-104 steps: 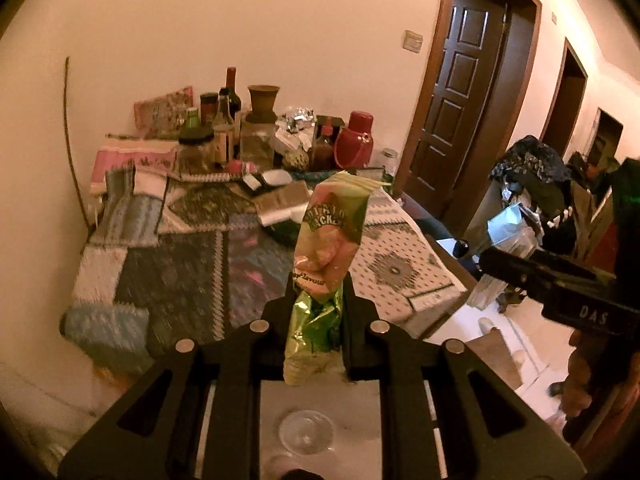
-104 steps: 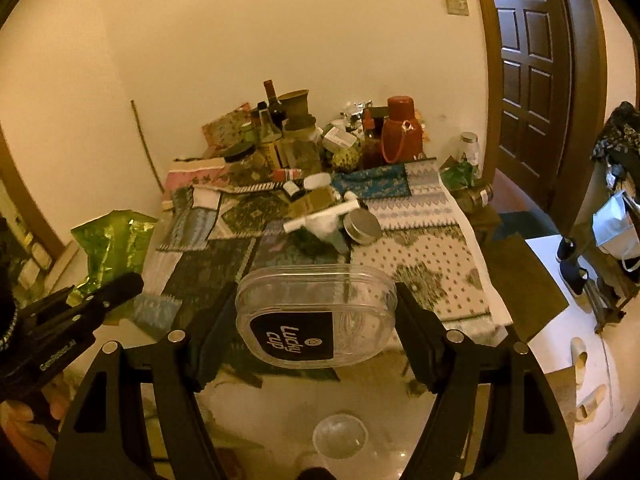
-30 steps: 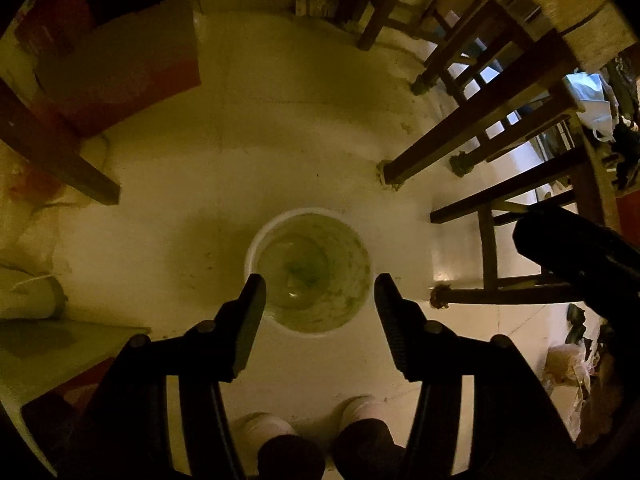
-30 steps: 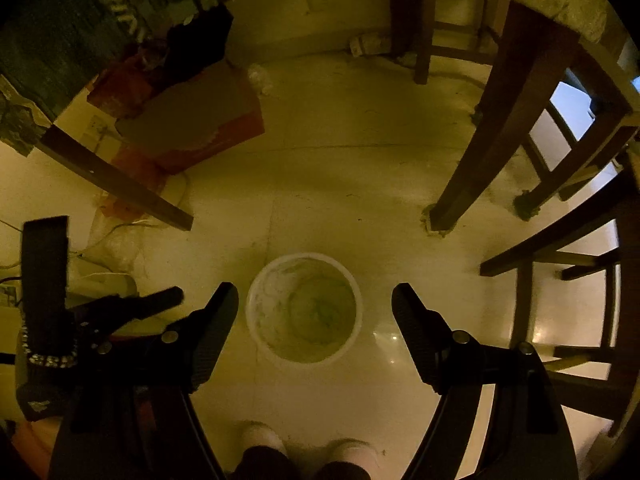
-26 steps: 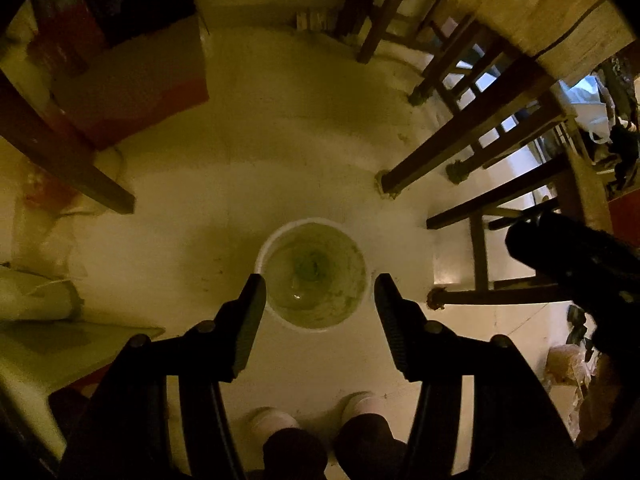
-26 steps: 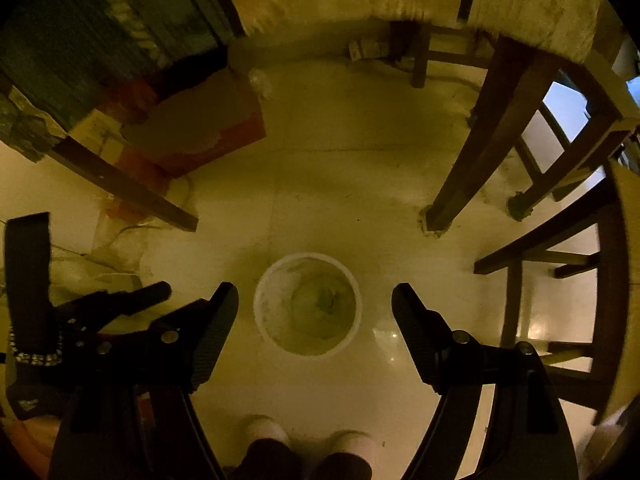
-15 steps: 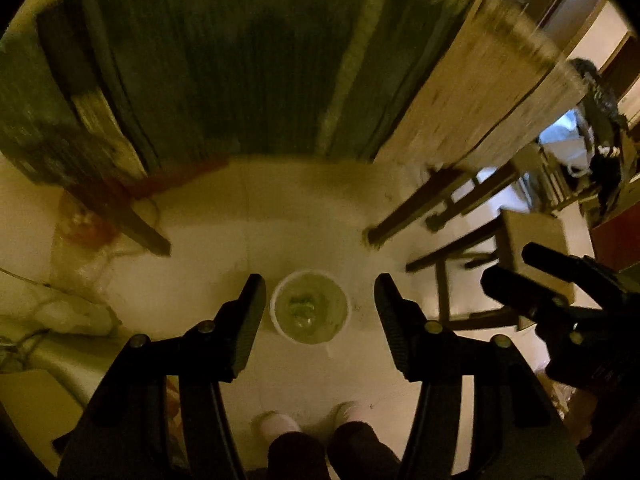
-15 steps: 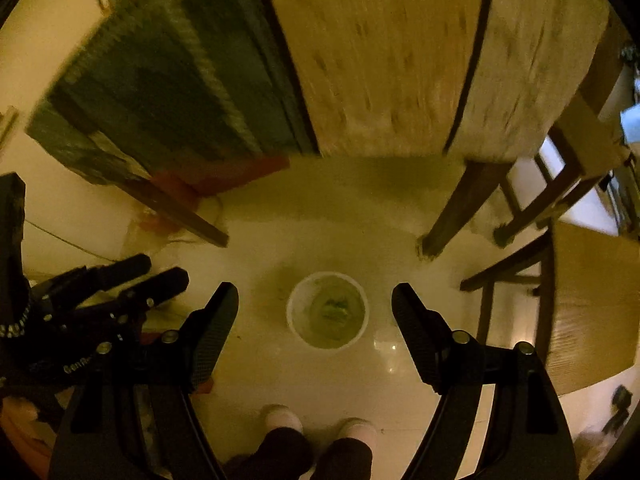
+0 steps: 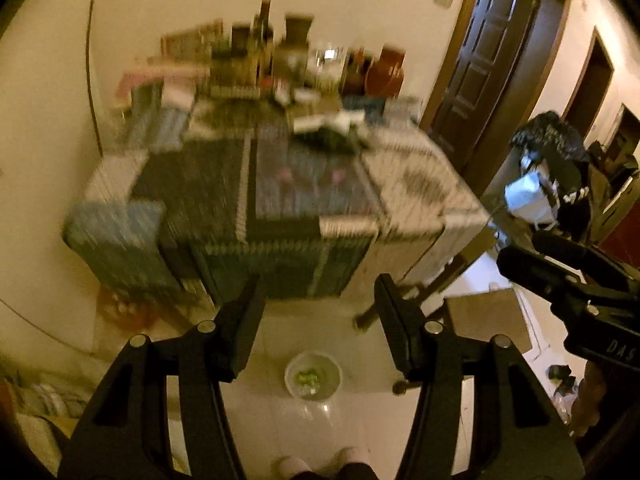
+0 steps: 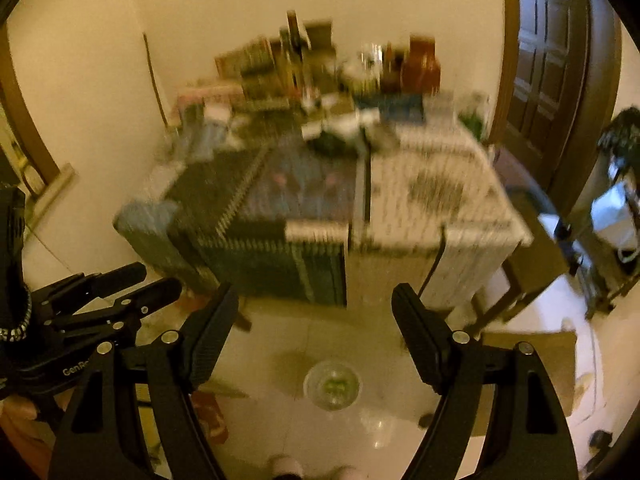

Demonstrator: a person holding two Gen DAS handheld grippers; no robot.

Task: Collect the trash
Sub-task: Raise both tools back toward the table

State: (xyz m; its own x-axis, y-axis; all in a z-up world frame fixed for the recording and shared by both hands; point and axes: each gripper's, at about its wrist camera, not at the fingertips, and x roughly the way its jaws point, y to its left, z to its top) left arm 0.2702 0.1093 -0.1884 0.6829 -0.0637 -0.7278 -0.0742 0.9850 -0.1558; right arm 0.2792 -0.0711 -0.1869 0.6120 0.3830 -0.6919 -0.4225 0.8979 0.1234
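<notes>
A white trash bin (image 9: 313,376) stands on the pale floor below me, with green trash inside; it also shows in the right wrist view (image 10: 332,386). My left gripper (image 9: 318,300) is open and empty, raised in front of the table's near edge. My right gripper (image 10: 314,312) is open and empty, also raised above the bin. The table (image 9: 280,184) with its patchwork cloth carries a blurred clutter of bottles, jars and wrappers at the far end (image 10: 332,80). Each gripper shows at the edge of the other's view.
A dark wooden door (image 9: 488,64) stands at the right. A chair (image 10: 532,256) sits by the table's right side. Bags and clutter (image 9: 552,168) are piled at the far right. My feet (image 9: 316,466) are at the bottom edge.
Both grippers have swung up from pointing down at the bin to facing the table. The snack wrapper and the plastic cup held 3.5 s ago are gone from the jaws.
</notes>
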